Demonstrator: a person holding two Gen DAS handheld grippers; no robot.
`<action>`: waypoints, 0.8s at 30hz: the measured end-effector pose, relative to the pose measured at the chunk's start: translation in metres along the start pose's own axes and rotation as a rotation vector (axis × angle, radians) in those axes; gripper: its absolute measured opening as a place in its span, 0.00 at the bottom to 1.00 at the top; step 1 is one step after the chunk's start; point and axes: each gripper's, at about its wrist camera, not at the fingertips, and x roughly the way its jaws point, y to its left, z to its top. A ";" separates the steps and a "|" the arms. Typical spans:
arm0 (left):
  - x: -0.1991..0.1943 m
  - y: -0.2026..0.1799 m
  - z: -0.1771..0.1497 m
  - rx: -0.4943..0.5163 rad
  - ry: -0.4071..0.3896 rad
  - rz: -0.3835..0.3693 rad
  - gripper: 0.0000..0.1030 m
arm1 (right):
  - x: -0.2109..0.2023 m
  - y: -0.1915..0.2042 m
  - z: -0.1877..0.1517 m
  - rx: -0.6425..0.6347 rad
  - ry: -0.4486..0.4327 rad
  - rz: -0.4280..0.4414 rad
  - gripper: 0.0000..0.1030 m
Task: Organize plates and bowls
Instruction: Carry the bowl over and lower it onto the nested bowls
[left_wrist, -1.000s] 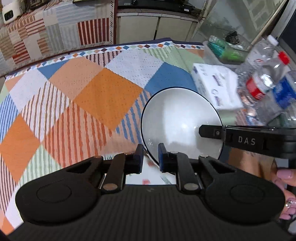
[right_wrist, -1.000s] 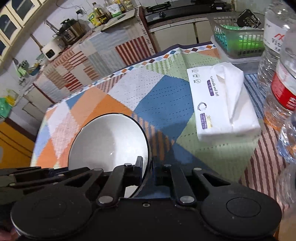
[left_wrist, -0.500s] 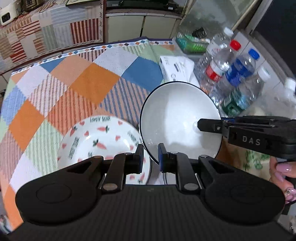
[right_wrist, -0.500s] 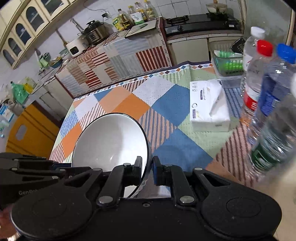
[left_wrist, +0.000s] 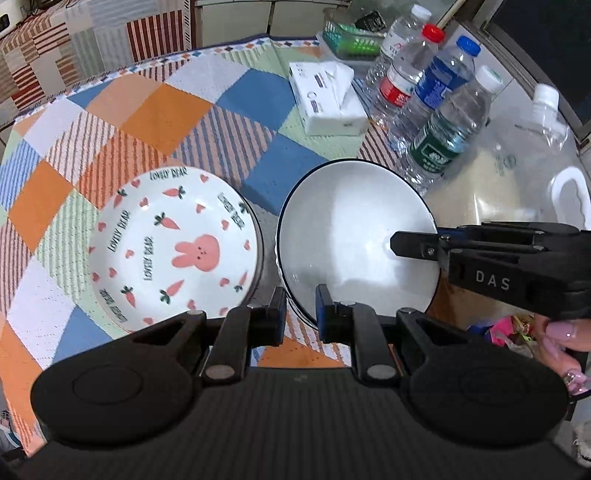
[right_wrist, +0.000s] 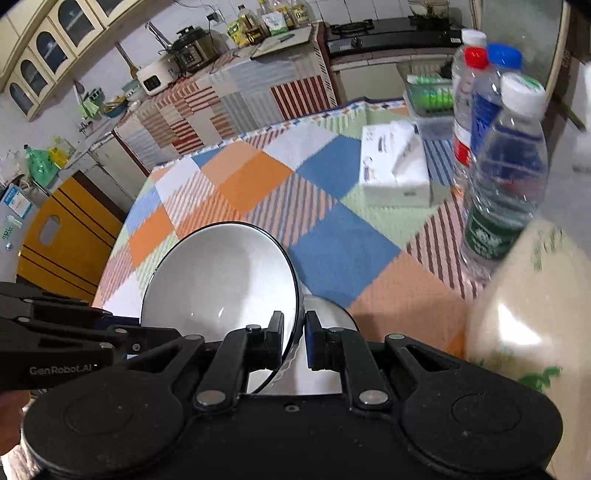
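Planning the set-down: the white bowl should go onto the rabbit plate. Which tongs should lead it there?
Probably the left tongs: they grip the white bowl rim nearest the rabbit plate. The right tongs hold the far rim.

"LOVELY BEAR" is printed several times around the plate at left centre of the left wrist view — the one with the pink rabbit and carrots. At right in that view the right gripper carries "DAS" in white letters. In the right wrist view, at lower left, the left gripper reads "GenRobot.AI". Bottle labels are too blurred to read.
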 end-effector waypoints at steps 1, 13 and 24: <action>0.003 -0.001 -0.002 -0.006 0.005 -0.004 0.14 | 0.001 -0.002 -0.003 0.005 0.004 -0.005 0.15; 0.051 -0.004 -0.012 -0.024 0.082 -0.003 0.14 | 0.020 0.005 -0.025 -0.159 -0.016 -0.143 0.15; 0.069 -0.019 -0.011 0.011 0.136 0.052 0.17 | 0.036 0.020 -0.044 -0.398 -0.040 -0.280 0.14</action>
